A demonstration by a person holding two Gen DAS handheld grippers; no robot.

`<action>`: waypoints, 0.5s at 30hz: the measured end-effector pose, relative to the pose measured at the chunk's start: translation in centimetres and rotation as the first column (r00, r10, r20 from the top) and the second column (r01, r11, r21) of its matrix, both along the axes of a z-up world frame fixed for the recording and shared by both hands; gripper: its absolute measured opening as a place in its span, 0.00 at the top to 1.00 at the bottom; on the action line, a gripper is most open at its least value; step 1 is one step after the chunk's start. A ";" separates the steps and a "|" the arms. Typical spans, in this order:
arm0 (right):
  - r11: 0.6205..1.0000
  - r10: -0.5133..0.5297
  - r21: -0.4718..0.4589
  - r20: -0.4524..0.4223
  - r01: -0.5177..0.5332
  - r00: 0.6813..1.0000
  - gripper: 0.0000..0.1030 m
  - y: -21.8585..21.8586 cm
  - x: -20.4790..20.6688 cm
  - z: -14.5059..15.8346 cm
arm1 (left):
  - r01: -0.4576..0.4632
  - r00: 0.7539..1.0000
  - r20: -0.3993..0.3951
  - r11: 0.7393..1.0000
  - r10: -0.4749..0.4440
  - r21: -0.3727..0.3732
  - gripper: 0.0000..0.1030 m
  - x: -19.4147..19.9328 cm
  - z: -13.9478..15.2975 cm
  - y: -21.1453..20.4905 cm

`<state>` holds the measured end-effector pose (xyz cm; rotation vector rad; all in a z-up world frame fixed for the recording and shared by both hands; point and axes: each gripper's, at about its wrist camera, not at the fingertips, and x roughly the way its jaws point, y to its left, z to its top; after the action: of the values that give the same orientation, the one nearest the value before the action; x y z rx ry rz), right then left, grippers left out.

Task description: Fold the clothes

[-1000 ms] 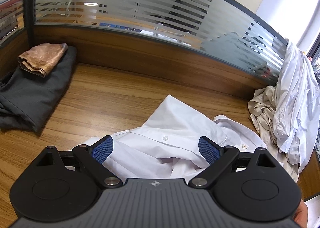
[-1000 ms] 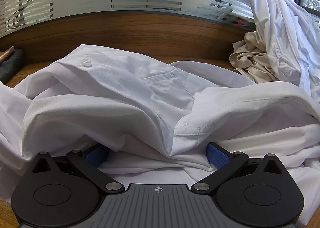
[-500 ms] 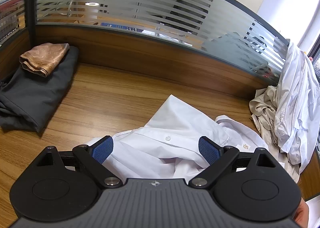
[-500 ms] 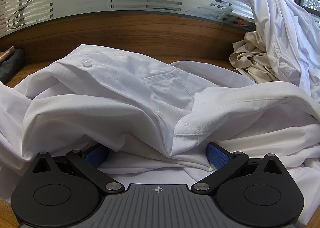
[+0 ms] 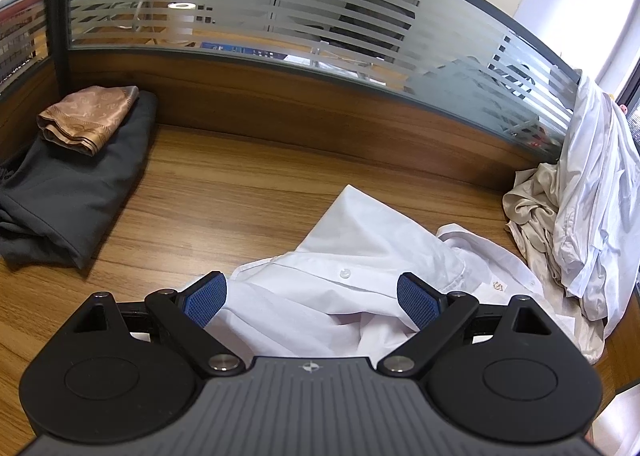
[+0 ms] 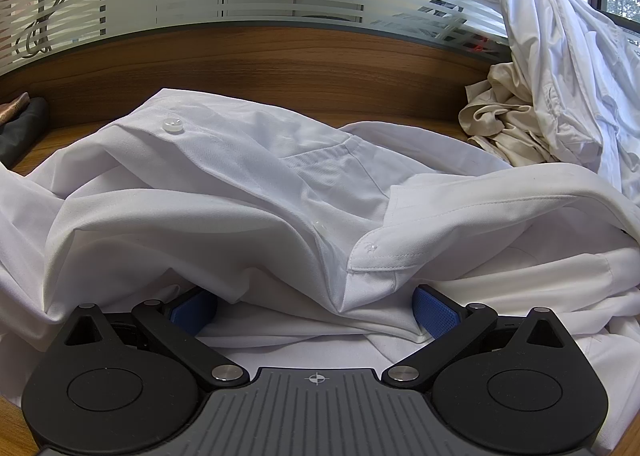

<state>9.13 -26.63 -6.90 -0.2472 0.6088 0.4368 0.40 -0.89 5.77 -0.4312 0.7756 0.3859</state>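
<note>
Jaws stand wide and empty on both our grippers, the right gripper [image 6: 316, 306] nosed low into the crumpled white shirt [image 6: 248, 192] on the wooden desk [image 5: 240, 192], the left gripper [image 5: 312, 296] hovering above it. We judge the cloth light, soft and floppy, best pinched at a stiffer seam like the button placket [image 6: 384, 252]. Bare wood lies between the folded dark garment [image 5: 76, 192] and the unfolded pile [image 5: 580, 208], walled behind by the partition [image 5: 320, 112].

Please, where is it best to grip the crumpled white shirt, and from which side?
Probably the stiff collar band of the white shirt, approached from the near side by the right gripper: its free edge stands raised, facing the open jaws.
</note>
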 end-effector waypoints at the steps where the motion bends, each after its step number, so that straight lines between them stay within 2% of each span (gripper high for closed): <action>1: 1.000 0.000 0.000 0.000 0.000 1.000 0.00 0.0 0.0 0.2 | 0.002 1.000 -0.002 1.000 -0.002 0.004 0.08 0.0 0.0 0.1; 10: 1.000 -0.001 -0.001 0.003 0.001 1.000 0.00 0.1 -0.1 2.2 | 0.059 0.997 -0.054 0.998 -0.058 0.028 0.08 -0.1 -0.7 1.3; 15: 1.000 0.004 -0.006 0.005 -0.003 1.000 0.00 0.1 -0.1 2.1 | 0.118 0.989 -0.099 0.992 -0.112 0.052 0.08 0.1 -1.6 2.0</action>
<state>9.03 -26.57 -4.77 -0.2551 0.6052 0.4376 0.50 1.09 4.16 -0.3137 0.8765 0.3222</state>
